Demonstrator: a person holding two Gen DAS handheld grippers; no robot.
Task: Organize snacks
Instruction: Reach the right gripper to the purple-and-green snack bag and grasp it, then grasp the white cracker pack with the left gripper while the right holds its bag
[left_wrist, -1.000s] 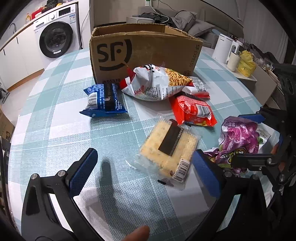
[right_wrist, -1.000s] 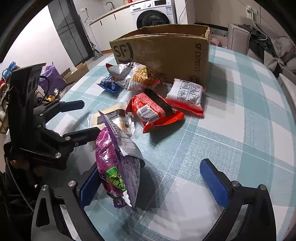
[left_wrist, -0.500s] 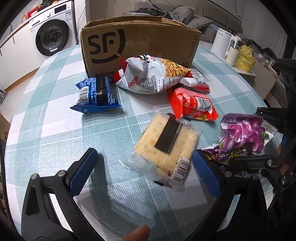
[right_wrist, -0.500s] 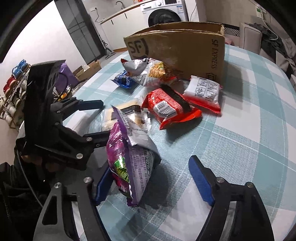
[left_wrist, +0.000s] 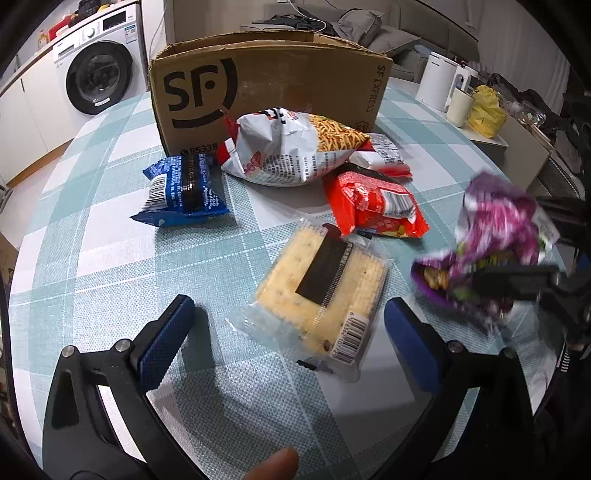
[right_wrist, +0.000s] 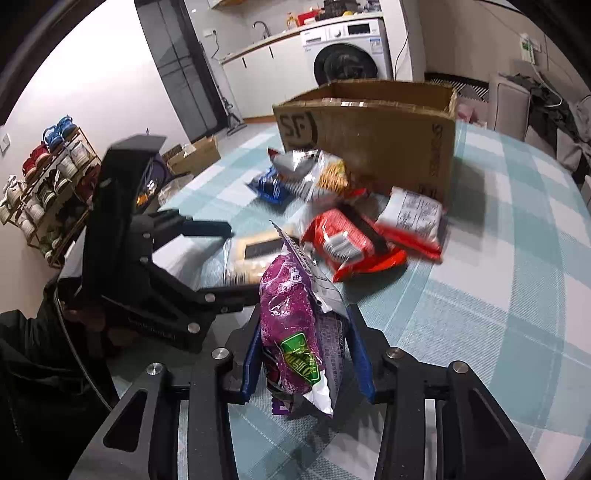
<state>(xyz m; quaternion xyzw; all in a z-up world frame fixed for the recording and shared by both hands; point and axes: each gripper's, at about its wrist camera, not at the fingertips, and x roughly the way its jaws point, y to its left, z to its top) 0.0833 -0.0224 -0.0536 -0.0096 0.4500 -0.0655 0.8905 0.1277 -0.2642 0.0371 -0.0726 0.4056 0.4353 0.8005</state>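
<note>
Right wrist view shows the right hand-held gripper (right_wrist: 306, 354) at the bottom centre of the frame, its two blue pads pressed against either side of a purple snack bag (right_wrist: 295, 332), which stands upright between them with its crinkled top pointing up the frame. To the left in that view the left hand-held gripper (right_wrist: 207, 258) appears as a black frame with its two fingers spread wide and nothing between them. Left wrist view confirms this: the left hand-held gripper (left_wrist: 284, 332) sits low in the frame with its blue pads far apart, and a clear pack of crackers (left_wrist: 325, 291) lies flat on the table (left_wrist: 110, 280) between and just beyond them, not touched by either pad. At the right edge of that view the purple snack bag (left_wrist: 495, 229) is blurred and appears lifted off the checked cloth, gripped low down by the black fingers of the right hand-held gripper. Further up the frame lie a red packet (left_wrist: 373, 203), a blue packet (left_wrist: 181, 192) to the left, and a large white-and-red bag of sticks (left_wrist: 291, 151) leaning against a cardboard box (left_wrist: 266, 85) at the top centre. A small white-and-red packet (left_wrist: 384, 155) lies behind the large bag, beside the box's right corner. A washing machine (left_wrist: 99, 74) stands in the upper left, off the table.
</note>
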